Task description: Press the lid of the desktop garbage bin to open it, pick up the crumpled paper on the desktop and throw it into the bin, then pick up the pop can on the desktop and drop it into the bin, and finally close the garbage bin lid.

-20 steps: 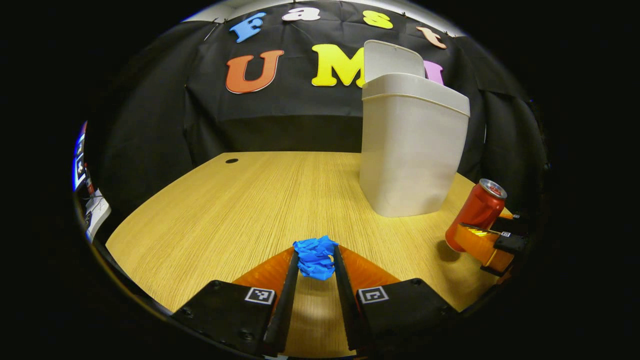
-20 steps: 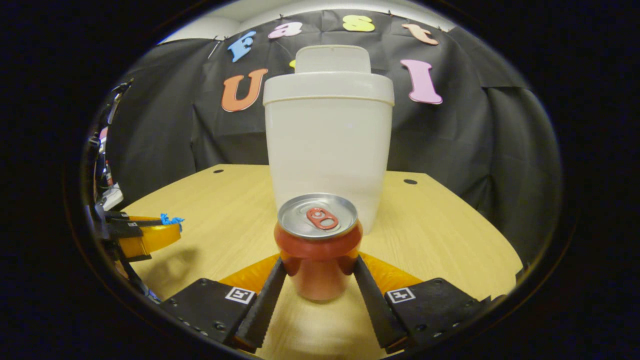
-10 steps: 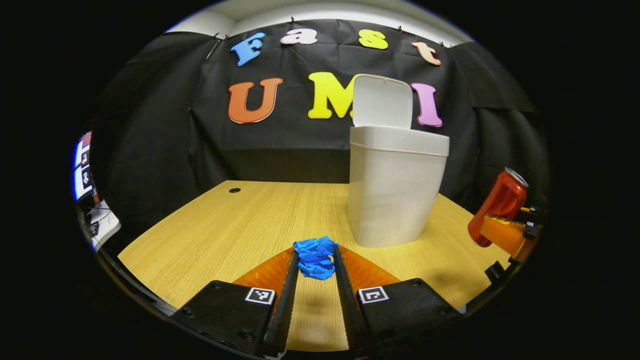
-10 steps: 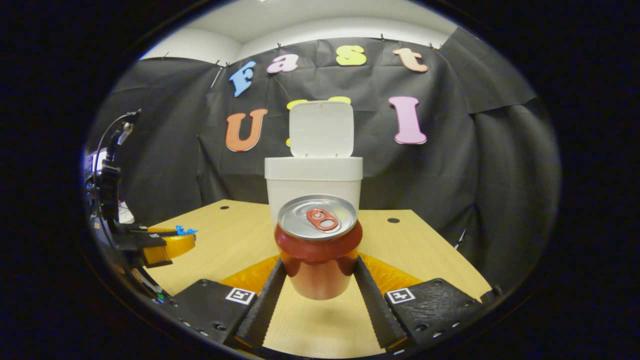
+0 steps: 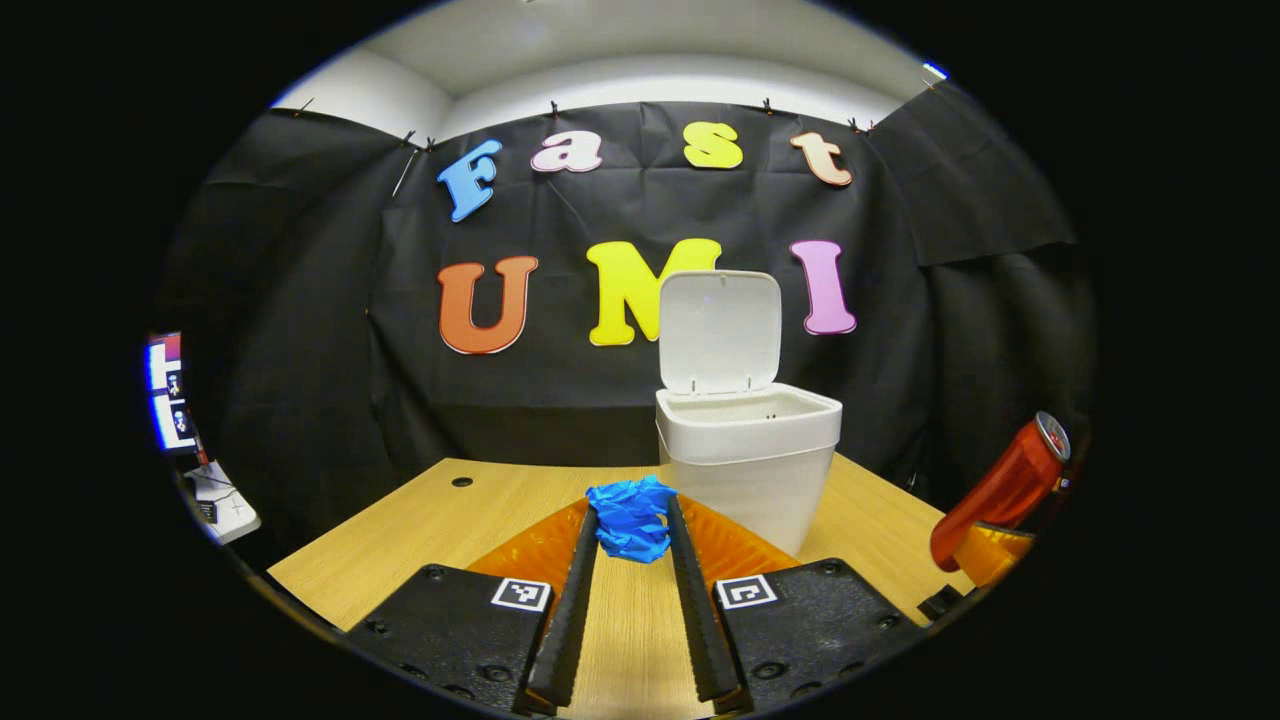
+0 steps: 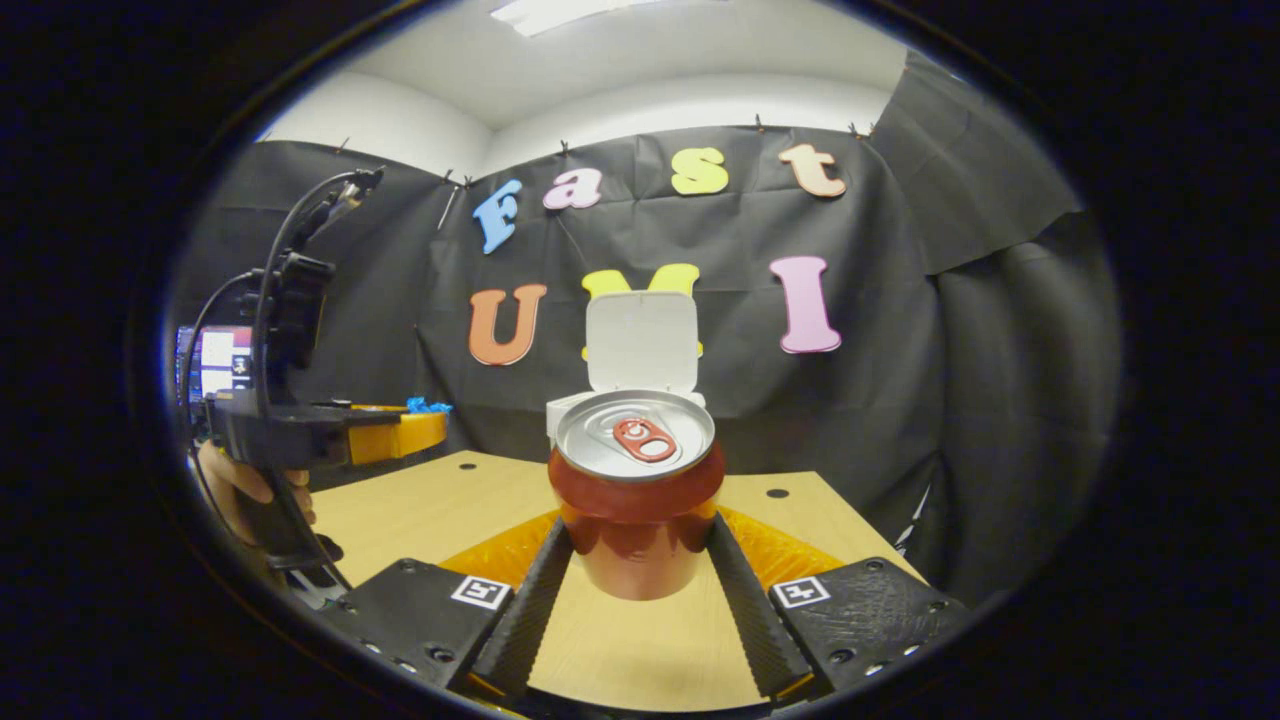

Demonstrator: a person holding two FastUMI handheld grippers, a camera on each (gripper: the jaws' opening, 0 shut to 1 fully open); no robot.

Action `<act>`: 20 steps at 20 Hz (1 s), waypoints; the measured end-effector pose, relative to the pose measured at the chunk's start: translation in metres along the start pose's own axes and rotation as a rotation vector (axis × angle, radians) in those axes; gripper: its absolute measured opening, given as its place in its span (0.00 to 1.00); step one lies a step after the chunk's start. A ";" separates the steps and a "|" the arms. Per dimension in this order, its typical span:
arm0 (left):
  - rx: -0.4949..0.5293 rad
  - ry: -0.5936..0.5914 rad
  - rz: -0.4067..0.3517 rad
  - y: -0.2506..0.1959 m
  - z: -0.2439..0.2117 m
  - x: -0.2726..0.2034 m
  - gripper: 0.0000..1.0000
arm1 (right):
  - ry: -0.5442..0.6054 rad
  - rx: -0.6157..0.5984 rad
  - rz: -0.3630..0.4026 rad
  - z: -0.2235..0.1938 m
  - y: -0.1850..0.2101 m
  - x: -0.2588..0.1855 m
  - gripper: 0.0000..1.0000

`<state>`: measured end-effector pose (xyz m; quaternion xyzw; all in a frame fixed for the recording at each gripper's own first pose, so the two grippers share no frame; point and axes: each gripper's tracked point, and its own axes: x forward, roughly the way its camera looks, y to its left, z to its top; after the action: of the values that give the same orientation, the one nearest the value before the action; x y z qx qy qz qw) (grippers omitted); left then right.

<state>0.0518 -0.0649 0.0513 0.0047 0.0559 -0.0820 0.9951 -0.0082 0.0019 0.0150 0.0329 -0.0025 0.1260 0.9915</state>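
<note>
Lid (image 5: 720, 330) stands open, both loads off the bench (image 5: 470, 505): left hand-held gripper (image 5: 631, 535) pinches the paper (image 5: 630, 518), bin (image 5: 750, 450) at 1 o'clock; right hand-held gripper (image 6: 640, 545) clamps the can (image 6: 638, 490). Next, I judge: paper over the opening, release

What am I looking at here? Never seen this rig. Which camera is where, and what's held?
No robot arm: a person carries two handheld grippers, each with a fisheye camera looking along its own jaws. In the left gripper view, the left gripper pinches the blue crumpled paper. In the right gripper view, the right gripper clamps the red pop can; a hand holds the other gripper at the left. On the wooden desktop stands the white garbage bin, its lid flipped up.
</note>
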 end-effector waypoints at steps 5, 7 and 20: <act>-0.026 -0.017 -0.067 -0.028 0.041 0.054 0.46 | -0.001 0.029 -0.011 0.001 -0.019 0.004 0.80; -0.040 0.002 -0.092 -0.043 0.047 0.079 0.46 | 0.007 0.052 -0.012 -0.001 -0.024 0.005 0.80; -0.008 0.137 -0.156 -0.124 0.015 0.211 0.46 | -0.056 0.116 -0.074 0.015 -0.064 -0.002 0.80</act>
<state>0.2401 -0.2216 0.0428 0.0017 0.1242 -0.1586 0.9795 0.0063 -0.0612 0.0258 0.0941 -0.0217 0.0885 0.9914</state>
